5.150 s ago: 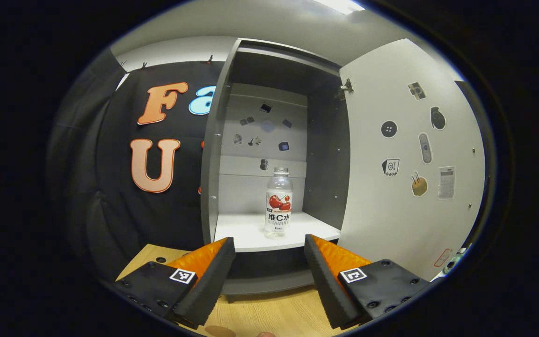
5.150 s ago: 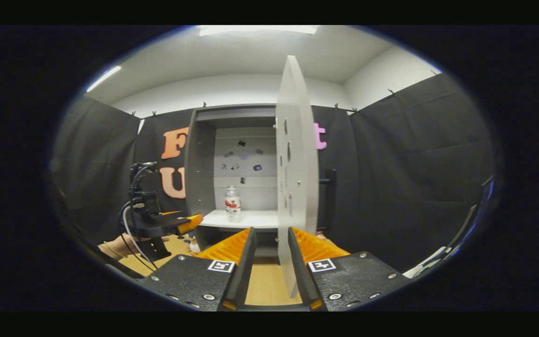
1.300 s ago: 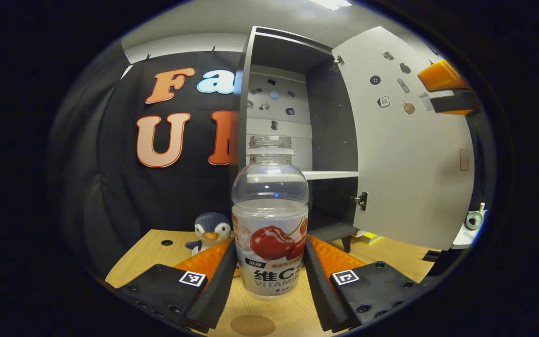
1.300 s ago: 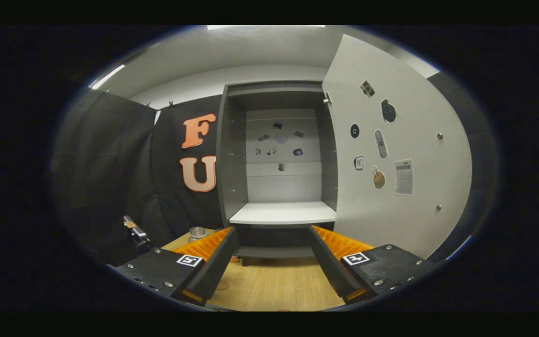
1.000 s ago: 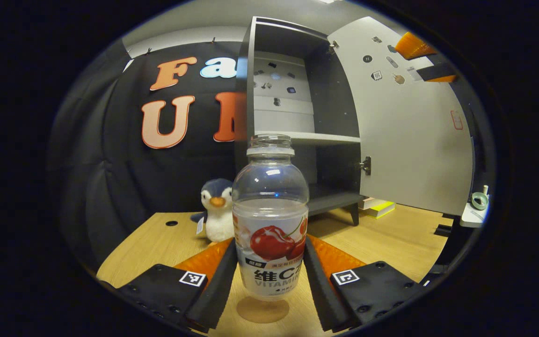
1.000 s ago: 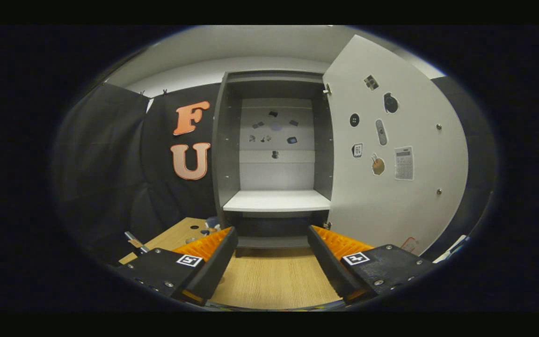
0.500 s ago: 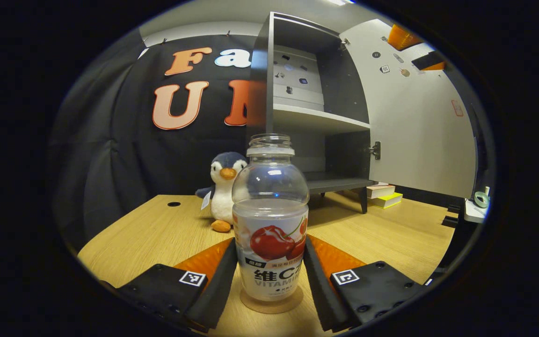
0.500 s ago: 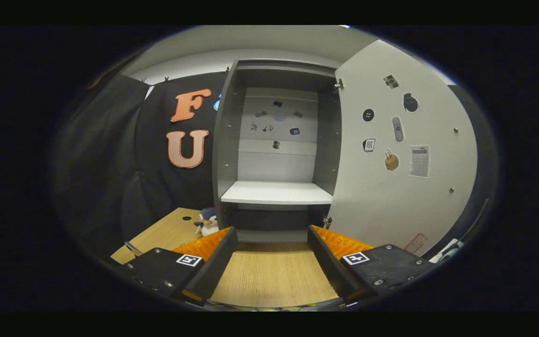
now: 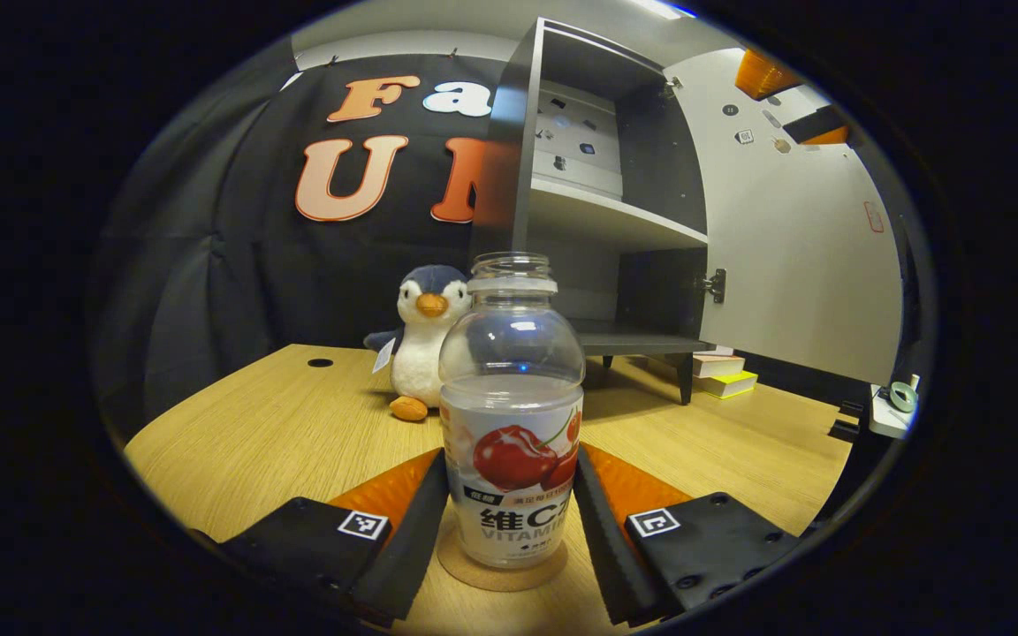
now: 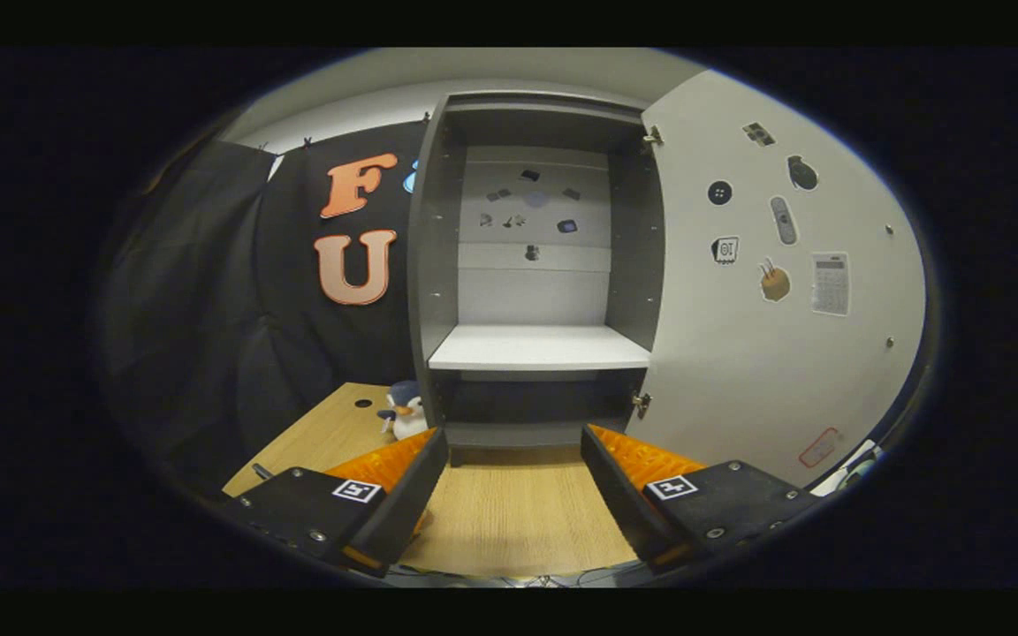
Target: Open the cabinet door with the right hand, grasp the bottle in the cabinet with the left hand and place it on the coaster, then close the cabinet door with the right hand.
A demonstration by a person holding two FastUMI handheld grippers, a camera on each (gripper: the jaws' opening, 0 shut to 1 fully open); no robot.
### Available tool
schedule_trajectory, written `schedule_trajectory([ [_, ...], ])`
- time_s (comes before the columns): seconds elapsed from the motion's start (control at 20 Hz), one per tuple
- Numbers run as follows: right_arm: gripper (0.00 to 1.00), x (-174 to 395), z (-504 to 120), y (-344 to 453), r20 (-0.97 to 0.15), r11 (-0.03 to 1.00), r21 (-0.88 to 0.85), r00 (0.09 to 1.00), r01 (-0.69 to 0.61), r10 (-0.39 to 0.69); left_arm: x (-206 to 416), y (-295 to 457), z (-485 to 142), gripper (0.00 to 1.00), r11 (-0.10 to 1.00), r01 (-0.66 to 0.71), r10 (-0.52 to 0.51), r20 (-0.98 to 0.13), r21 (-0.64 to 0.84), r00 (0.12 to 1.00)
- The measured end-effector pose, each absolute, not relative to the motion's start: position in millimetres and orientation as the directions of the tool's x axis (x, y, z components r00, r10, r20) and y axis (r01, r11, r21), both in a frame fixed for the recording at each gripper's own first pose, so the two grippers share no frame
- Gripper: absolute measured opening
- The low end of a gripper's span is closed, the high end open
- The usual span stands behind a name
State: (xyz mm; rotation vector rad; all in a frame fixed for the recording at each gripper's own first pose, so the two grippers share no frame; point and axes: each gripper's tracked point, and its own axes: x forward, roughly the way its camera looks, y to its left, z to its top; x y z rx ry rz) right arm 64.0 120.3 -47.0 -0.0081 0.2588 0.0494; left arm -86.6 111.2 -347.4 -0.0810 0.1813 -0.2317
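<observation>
A clear bottle point(image 9: 511, 415) with a cherry label and no cap stands upright on a round cork coaster point(image 9: 465, 561) on the wooden table. My left gripper point(image 9: 509, 459) is shut on the bottle, one finger pressing each side of the label. The grey cabinet point(image 10: 531, 265) stands behind with its white door point(image 10: 774, 291) swung open to the right, and its shelf point(image 10: 537, 347) is bare. My right gripper point(image 10: 513, 455) is open in front of the cabinet, holding nothing. In the left gripper view the right gripper point(image 9: 783, 97) appears high up beside the door point(image 9: 792, 247).
A penguin plush point(image 9: 421, 340) sits on the table point(image 9: 279, 433) just behind the bottle, left of the cabinet point(image 9: 597, 177); it is also in the right gripper view point(image 10: 403, 411). Books point(image 9: 721, 375) lie under the cabinet. A tape roll point(image 9: 902, 396) rests at the far right.
My left gripper has taken the bottle from the shelf and lowered it onto the coaster. My right gripper has let go of the door edge, opened and backed away.
</observation>
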Motion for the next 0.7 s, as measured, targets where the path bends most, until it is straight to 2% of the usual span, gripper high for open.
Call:
schedule_trajectory([
  [0.35,0.94,62,-44,116,-0.252,0.999,-0.017,0.967,-0.045,0.040,-93,107,-349,0.86,0.968,0.247,-0.250,-0.184,-0.037,0.951],
  [0.7,0.94,54,-48,112,-0.263,0.997,-0.070,0.964,-0.045,0.025,-89,105,-356,0.87,0.964,0.261,-0.265,-0.214,-0.047,0.940],
])
